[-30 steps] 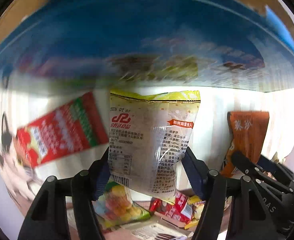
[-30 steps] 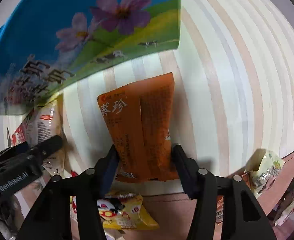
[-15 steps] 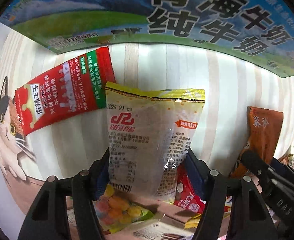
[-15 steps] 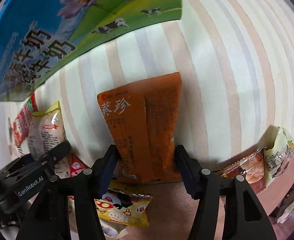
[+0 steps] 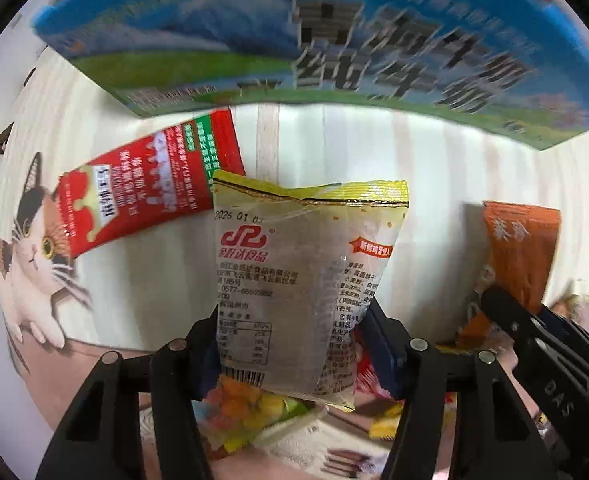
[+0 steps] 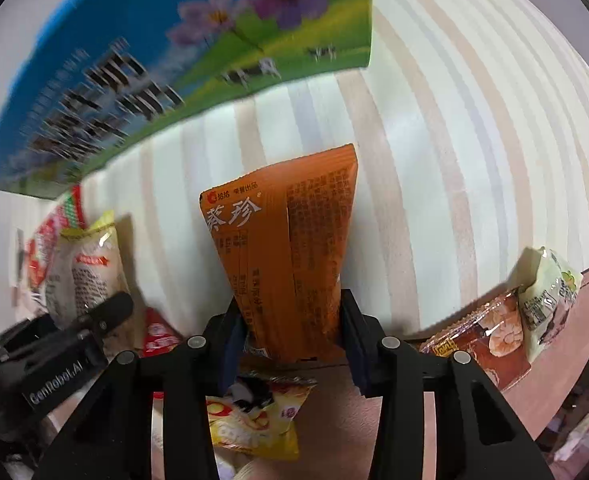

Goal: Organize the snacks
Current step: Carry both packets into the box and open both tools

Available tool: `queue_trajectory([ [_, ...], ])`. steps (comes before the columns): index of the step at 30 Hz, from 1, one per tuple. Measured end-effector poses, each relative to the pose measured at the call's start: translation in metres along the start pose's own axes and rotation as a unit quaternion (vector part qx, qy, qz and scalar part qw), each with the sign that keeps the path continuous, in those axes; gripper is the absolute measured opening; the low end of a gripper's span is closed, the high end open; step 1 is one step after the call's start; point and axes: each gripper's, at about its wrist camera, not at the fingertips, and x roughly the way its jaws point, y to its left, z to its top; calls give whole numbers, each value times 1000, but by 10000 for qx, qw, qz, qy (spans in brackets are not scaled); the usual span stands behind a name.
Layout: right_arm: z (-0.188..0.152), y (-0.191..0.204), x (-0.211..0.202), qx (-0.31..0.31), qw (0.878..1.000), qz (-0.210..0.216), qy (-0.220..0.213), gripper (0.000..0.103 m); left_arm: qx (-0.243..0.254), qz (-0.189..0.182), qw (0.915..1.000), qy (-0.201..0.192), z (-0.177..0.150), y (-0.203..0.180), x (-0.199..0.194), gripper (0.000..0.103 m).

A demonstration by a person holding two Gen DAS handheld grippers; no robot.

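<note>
The left gripper (image 5: 294,344) points down over a striped cloth (image 5: 434,184) and pinches a clear snack packet with a yellow top seal (image 5: 298,280) between its blue pads; its jaws have just been closing on that packet, which hangs with its printed back and barcode toward the camera. The right gripper (image 6: 290,332) also points down and is pressed tight on an orange snack pouch (image 6: 282,252), having just squeezed in on it; the pouch stands up between the pads, its white characters at the upper left.

Taking the milk carton (image 5: 334,40) as the landmark, a large blue and green box with dark characters lying along the far edge of the cloth: the red and green snack packet (image 5: 146,196) lies flat just below the carton's left end, tilted, and the yellow-sealed packet hangs below the carton's middle, its top corner overlapping the red packet in this view. The orange pouch is below the carton's right end, with the right gripper's black body beside it. A cat picture (image 5: 34,256) is printed on the cloth well to the left of the carton.

Farther from the carton, past the cloth's near edge, loose snacks lie on a pinkish surface (image 6: 334,412): a yellow cartoon packet (image 6: 254,416) under the right gripper, a brown packet (image 6: 482,340) and a pale green packet (image 6: 550,292) to the right, and what seems to be a bag of coloured sweets (image 5: 246,408), blurred, under the left gripper.
</note>
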Motion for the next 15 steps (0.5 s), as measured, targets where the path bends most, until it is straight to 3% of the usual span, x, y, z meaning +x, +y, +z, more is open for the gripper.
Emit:
queue_trajectory([
  [10,0,23,-85,-208,9940,950,-494,46,-88,-644,9945,-826,-11,5,-111,58],
  [15,19,28,-145,-309,9855,1480,-774,46,-66,-897,9888,-1190,31,19,-175,58],
])
